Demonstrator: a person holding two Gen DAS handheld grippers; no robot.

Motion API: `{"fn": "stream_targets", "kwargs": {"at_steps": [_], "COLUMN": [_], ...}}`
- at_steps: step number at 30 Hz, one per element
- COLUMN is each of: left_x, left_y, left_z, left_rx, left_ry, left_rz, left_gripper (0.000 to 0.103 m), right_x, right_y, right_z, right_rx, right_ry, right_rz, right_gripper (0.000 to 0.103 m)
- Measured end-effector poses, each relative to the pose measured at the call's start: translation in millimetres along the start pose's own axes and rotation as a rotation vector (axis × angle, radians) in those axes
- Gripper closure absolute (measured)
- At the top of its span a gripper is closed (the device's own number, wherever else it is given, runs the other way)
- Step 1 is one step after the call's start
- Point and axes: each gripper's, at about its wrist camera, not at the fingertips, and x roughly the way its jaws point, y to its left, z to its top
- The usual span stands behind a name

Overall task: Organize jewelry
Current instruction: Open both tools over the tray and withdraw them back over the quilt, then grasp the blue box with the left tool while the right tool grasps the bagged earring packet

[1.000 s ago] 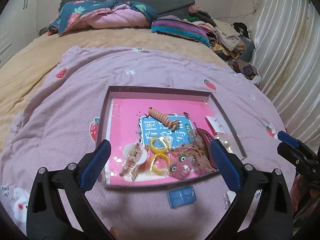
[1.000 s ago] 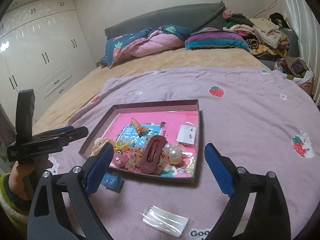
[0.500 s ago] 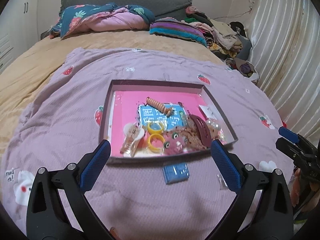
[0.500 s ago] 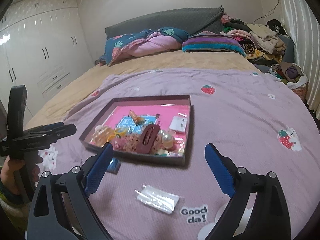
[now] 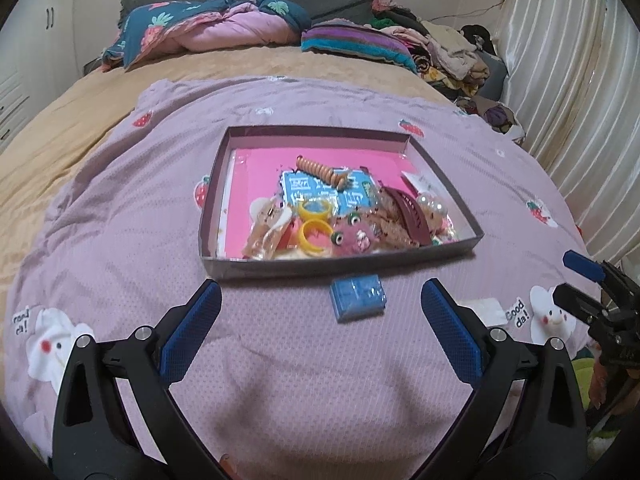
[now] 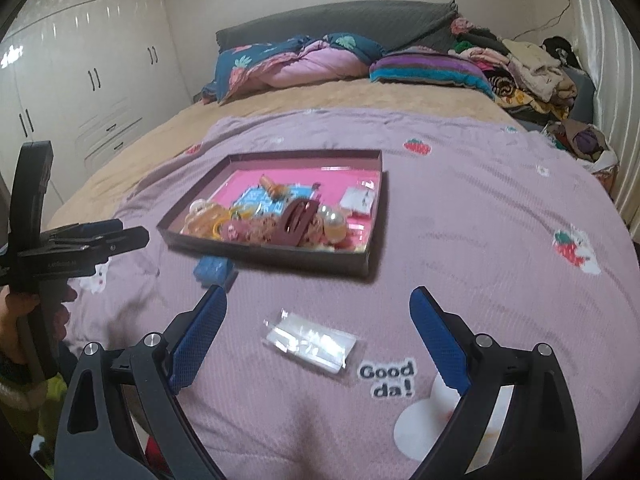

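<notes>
A shallow dark box (image 5: pixel 340 266) (image 6: pixel 280 256) with a pink floor lies on the lilac blanket. Inside are a coiled orange hair tie (image 5: pixel 320 170), two yellow rings (image 5: pixel 314 236), a maroon hair clip (image 5: pixel 412 216) (image 6: pixel 298 216), pearl beads (image 6: pixel 334 216), a pink plush piece (image 5: pixel 356 236) and a small white packet (image 6: pixel 360 200). In front of the box sit a small blue packet (image 5: pixel 357 298) (image 6: pixel 214 270) and a clear plastic bag (image 6: pixel 310 340) (image 5: pixel 484 312). My left gripper (image 5: pixel 320 334) is open, short of the blue packet. My right gripper (image 6: pixel 316 336) is open around the clear bag.
Folded quilts and pillows (image 5: pixel 212 32) lie at the bed's head, with a heap of clothes (image 5: pixel 452 56) at the far right. Curtains (image 5: pixel 576 92) hang on the right, white wardrobes (image 6: pixel 80 80) stand on the left. A hand (image 6: pixel 24 316) holds the left gripper.
Both grippers have pulled back from the box toward the bed's near edge. The blue packet and clear bag now lie farther in front of them. Both stay open.
</notes>
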Motion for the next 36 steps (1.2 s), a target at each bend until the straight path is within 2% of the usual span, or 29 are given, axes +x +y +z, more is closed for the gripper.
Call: {"fn": "stream_targets", "kwargs": {"at_steps": [9,18,29,31,36], "left_x": [8,26,59,65,77], "left_y": [-6,-17,-16,-18,-25], "left_z": [-17,-33,-35,-33,-27], "left_rx": [0.005,0.019,0.014,0.011,0.015], "left_ry": [0.034,0.084,0.136,0.143,0.157], "left_rz": [0.014,-0.003,-0.026,-0.032,-0.047], "left_gripper": [0.010,0.010,0.010,0.012,0.027], "right_x": [7,20,68,79,97], "right_y": [7,3,-3,-3,-1], "right_z": [-23,-35,-34,-34,-33], "right_rx": [-0.034,-0.059,-0.110,-0.132,-0.173], "right_ry": [0.054,0.108,0.205,0.223,0.244], "right_rz": [0.005,-0.004,-0.016,-0.027,-0.024], "right_gripper": [0.011,0.011,0.011,0.011,0.011]}}
